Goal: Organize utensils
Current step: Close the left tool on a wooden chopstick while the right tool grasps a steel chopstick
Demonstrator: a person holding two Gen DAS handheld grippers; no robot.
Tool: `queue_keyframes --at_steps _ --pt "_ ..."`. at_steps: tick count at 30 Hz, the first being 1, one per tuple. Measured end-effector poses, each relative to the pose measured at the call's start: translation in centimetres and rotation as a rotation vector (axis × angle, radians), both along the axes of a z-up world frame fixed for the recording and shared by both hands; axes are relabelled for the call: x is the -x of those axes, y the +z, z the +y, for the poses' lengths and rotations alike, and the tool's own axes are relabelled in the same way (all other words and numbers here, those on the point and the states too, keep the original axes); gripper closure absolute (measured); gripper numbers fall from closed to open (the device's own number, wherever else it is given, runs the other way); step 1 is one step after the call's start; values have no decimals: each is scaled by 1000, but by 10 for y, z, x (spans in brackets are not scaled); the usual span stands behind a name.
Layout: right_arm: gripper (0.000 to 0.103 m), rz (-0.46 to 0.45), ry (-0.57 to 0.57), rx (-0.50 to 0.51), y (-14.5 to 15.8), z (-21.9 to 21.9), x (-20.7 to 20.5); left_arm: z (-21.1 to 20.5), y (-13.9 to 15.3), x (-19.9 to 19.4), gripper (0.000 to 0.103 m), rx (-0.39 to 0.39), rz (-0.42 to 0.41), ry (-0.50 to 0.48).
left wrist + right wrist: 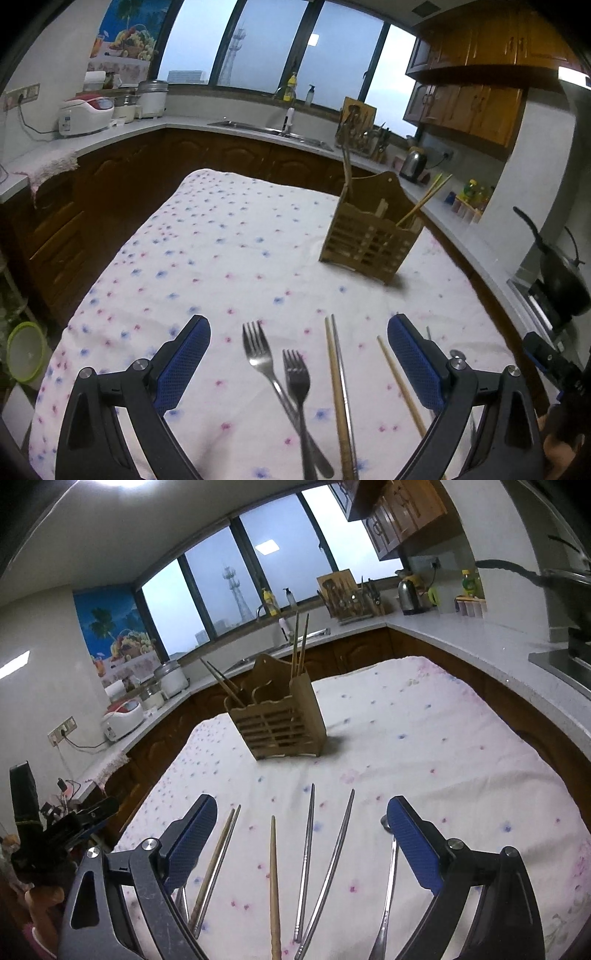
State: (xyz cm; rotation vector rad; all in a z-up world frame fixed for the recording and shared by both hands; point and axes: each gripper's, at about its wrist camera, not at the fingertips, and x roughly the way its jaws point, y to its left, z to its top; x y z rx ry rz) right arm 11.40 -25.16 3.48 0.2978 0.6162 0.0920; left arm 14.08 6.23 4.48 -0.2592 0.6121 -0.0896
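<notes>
Bamboo slats form the utensil holder (371, 236), upright far back on the cloth-covered bench (229, 236), chopsticks already standing in it. Both tools gape wide and grip nothing: the left tool (299, 362) hovers over two crossed forks (284, 384), the right tool (301, 843) over a wooden chopstick (273, 878) and steel chopsticks (306, 860). This looks like choosing a pickup; next comes lowering and closing on one piece. Only the left view shows the forks; only the right shows a spoon (388, 893).
</notes>
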Motion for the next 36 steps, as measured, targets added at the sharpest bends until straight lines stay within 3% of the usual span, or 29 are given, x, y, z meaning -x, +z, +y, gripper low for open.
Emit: queue_keyframes --at_steps 11,18,26,36 --pt "9 46 16 -16 -16 0 -4 -10 -8 -18 7 -37 69 -27" --pt "10 61 18 -8 -20 -2 -11 -18 -14 -34 17 -54 113 -56" --pt "24 108 30 -26 -35 -4 -26 -28 -25 -57 26 -60 157 -84" --pt "49 219 89 -51 -55 3 -73 -42 -39 -99 40 -67 237 -150"
